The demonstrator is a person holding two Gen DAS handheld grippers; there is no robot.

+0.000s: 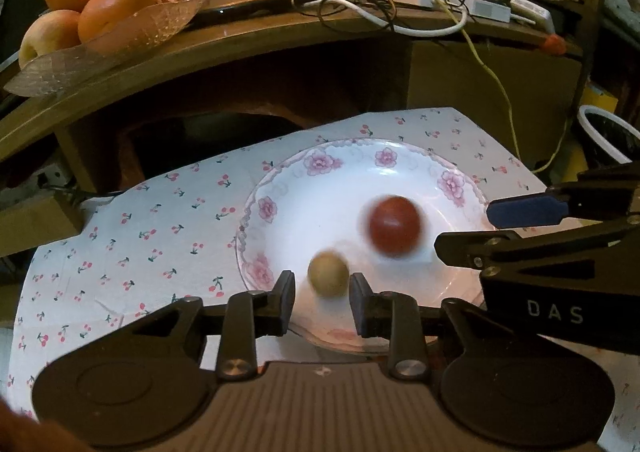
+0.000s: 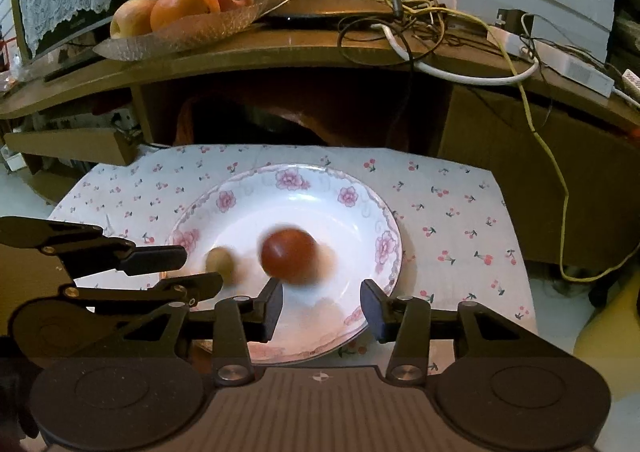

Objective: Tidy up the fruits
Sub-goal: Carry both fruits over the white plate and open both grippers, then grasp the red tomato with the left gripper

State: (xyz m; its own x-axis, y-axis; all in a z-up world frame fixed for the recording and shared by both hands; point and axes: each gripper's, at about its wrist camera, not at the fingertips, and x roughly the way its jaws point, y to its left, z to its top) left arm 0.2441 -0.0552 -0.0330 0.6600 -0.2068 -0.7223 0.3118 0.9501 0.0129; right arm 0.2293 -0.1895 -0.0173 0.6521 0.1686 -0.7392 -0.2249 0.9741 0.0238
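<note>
While both grippers (image 1: 322, 302) (image 2: 322, 306) hang open, a blurred tomato (image 2: 289, 256) and small fruit (image 1: 328, 273) sit on the plate (image 2: 360, 219).

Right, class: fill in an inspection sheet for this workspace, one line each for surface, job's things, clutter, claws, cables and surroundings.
Surface: cherry-print cloth under a floral plate.
Job's things: red fruit and small yellowish fruit on the plate, both blurred.
Clutter: nothing seen on the cloth.
Claws: left claw open, the yellowish fruit just ahead of it; right claw open, near the red fruit.
Cables: tangled wires on the wooden shelf; a yellow cable hangs down.
Surroundings: glass dish of oranges and apples on the shelf.
</note>
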